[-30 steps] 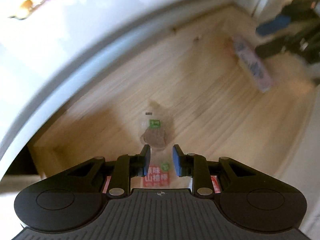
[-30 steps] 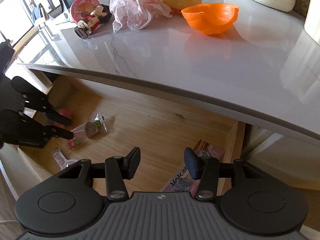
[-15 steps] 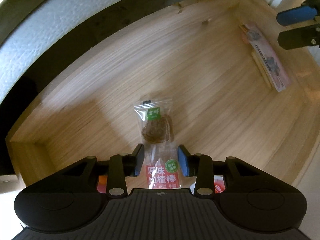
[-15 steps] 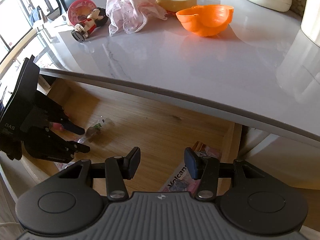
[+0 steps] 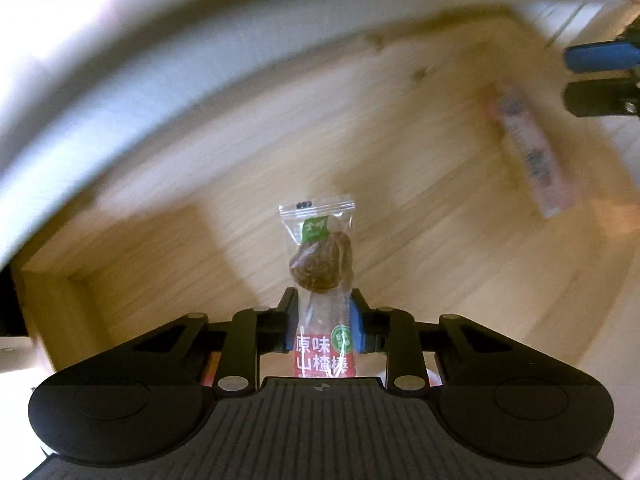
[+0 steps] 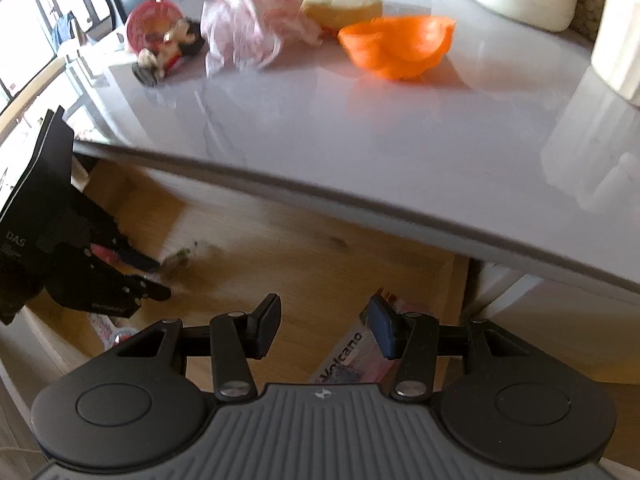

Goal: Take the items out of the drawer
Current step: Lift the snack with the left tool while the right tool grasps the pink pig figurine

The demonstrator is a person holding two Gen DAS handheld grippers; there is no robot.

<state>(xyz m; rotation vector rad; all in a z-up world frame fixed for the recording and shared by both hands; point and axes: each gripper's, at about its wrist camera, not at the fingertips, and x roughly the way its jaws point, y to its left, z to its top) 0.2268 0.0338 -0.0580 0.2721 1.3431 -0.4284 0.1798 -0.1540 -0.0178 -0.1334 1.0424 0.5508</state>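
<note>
Clear snack packet, brown candy inside, red label, pinched in left tool.
Jaws just closed on it; drawer blurred; right tool gapes empty.

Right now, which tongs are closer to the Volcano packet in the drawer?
Right. The right tongs hover directly above the Volcano packet, open. The left tongs are across the drawer, shut on the clear snack packet.

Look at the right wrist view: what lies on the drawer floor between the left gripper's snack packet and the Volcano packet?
Nothing: in the right wrist view only bare wood of the drawer separates the snack packet from the Volcano packet.
</note>
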